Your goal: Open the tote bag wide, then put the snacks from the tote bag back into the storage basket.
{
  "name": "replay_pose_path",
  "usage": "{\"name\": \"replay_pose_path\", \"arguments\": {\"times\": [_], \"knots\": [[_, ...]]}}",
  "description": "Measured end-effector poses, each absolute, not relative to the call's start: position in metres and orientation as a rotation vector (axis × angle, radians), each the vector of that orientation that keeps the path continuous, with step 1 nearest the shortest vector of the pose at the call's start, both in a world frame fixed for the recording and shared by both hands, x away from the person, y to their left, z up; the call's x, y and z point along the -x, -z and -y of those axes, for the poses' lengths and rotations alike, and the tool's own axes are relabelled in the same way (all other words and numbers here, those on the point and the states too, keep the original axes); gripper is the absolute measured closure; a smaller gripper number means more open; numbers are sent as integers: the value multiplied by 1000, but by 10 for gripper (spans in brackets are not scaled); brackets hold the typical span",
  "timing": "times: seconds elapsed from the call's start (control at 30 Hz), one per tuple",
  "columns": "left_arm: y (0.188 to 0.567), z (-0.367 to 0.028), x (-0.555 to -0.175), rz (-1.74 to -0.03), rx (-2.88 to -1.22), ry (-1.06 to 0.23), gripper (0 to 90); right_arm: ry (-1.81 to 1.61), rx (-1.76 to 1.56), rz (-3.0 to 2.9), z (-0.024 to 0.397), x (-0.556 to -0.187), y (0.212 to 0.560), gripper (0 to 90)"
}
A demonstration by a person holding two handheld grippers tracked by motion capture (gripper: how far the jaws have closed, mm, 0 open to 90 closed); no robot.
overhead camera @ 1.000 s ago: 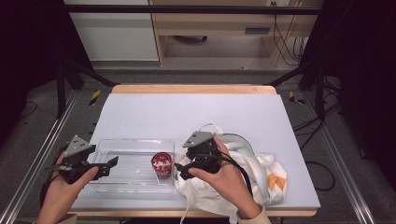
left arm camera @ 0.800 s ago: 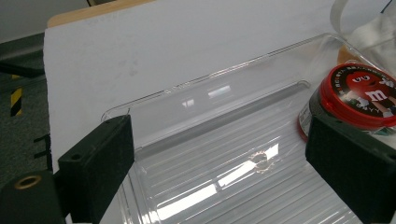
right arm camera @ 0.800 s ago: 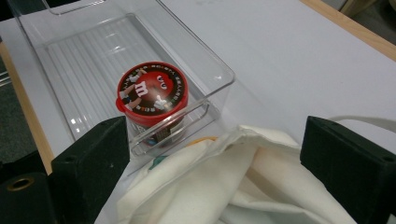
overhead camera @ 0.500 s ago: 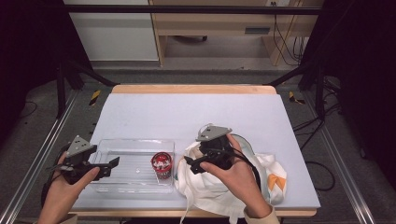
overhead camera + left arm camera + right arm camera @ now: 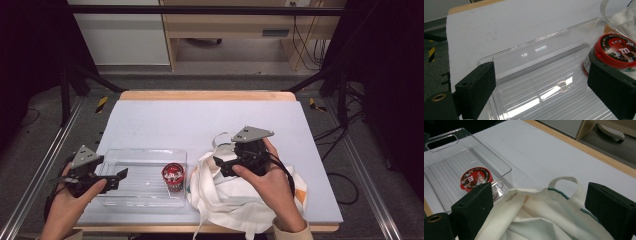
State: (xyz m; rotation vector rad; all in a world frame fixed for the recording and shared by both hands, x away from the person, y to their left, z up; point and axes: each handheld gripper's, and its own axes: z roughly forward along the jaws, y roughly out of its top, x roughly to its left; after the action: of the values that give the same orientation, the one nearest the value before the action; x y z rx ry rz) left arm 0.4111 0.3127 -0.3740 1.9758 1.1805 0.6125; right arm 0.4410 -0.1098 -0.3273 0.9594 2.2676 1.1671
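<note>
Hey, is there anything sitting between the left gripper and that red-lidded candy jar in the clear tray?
Nothing visible. The left gripper is open over the clear tray, and just bare ribbed tray floor lies between its jaws and the candy jar at the tray's far end.

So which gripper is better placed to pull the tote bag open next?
Right. The right gripper hovers open directly over the cloth bag, its rim between the jaws. The left gripper sits open over the clear tray, facing the candy jar.
</note>
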Motion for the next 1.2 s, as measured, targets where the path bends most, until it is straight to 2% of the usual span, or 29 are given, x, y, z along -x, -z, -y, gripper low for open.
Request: {"name": "replay_pose_path", "arguments": {"times": [0.53,0.7,1.2], "knots": [[374,-312,-411,-1177,-1979,-609,80,-1188,-1053,-2139,150,-444,317,84],[373,-315,-411,-1184,-1960,-617,81,-1190,-1096,-2073,174,-445,314,81],[373,-329,-411,-1218,-1903,-636,79,-1173,-1244,-1921,232,-449,325,72]]}}
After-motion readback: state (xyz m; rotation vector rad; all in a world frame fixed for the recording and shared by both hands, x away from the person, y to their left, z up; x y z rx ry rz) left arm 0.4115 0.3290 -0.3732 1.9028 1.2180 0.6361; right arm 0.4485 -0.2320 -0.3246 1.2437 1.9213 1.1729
